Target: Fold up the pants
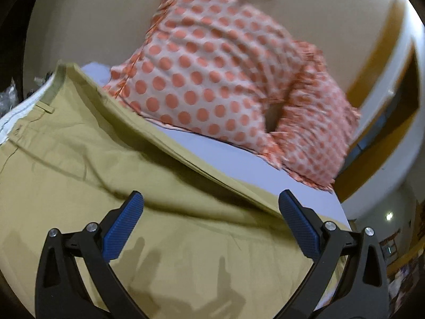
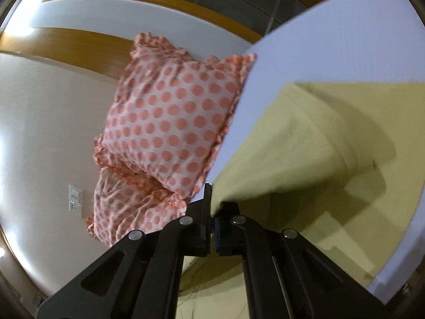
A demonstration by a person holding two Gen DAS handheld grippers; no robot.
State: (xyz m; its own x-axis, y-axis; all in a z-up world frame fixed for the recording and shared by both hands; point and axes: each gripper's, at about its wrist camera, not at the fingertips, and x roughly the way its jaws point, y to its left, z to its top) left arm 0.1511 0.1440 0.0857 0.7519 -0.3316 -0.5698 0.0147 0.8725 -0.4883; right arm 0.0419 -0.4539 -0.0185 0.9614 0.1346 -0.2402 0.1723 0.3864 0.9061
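Note:
Khaki pants (image 1: pixel 111 175) lie spread on a pale lavender bed sheet (image 1: pixel 233 156). Their waistband with a white lining is at the left of the left wrist view. My left gripper (image 1: pixel 209 207) is open and empty, hovering just above the pants near their far edge. My right gripper (image 2: pixel 213 207) is shut on a fold of the pants (image 2: pixel 300 143) and holds that part lifted off the sheet (image 2: pixel 332 42). The lifted cloth hangs in a drape and casts a shadow on the fabric below.
Two white pillows with orange dots (image 1: pixel 212 71) lean against the cream wall at the head of the bed; they also show in the right wrist view (image 2: pixel 170 122). A wooden headboard trim (image 2: pixel 79 45) runs behind them. The bed's edge is at the right (image 1: pixel 342 207).

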